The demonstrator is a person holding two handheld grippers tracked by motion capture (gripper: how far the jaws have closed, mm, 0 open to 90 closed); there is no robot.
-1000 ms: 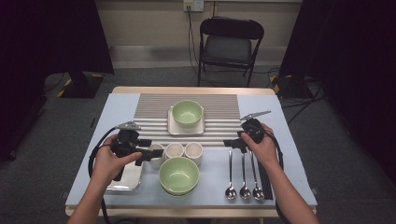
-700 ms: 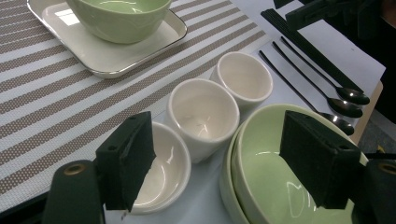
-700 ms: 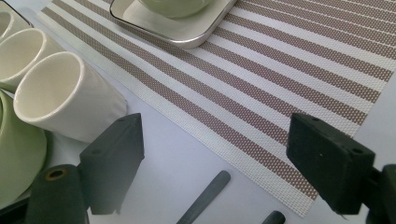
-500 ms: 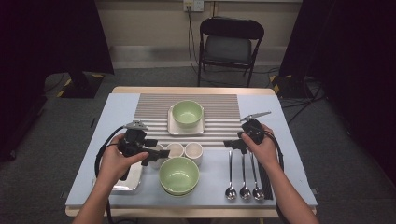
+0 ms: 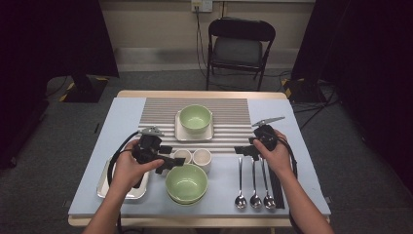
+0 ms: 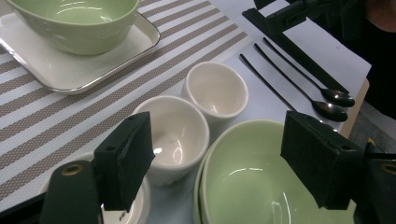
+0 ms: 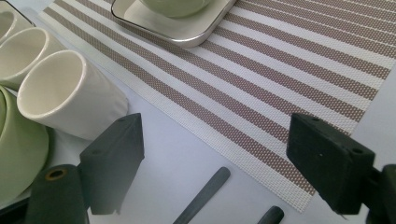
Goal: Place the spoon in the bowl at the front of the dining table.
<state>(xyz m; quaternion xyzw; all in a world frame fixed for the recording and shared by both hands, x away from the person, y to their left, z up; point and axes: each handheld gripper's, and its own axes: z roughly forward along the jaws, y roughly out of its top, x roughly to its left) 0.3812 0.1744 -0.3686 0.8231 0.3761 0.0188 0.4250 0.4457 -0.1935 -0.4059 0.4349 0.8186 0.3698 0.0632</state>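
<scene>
My left gripper [image 5: 171, 157] is open and points right, close over the white cups [image 5: 201, 157] and the stacked green bowls [image 5: 186, 183]. In the left gripper view its gripper [image 6: 219, 158] holds nothing; one cup [image 6: 170, 130] and the bowl rim [image 6: 252, 177] lie below the gap, and a second cup [image 6: 215, 91] stands beyond. My right gripper [image 5: 242, 151] is open, points left, and hovers above the spoon handles [image 5: 253, 168]. In the right gripper view the gripper [image 7: 215, 158] has nothing between its jaws, and a cup [image 7: 70, 93] stands to the left.
A green bowl [image 5: 196, 118] sits on a white square plate [image 5: 181, 132] on the striped mat [image 5: 229, 109] at the back. Three spoons and a black strip [image 5: 275, 185] lie at the front right. A metal tray [image 5: 103, 184] lies under the left forearm.
My left gripper has moved to the right, from over the metal tray toward the cups and the green bowls. The right gripper has stayed where it was.
</scene>
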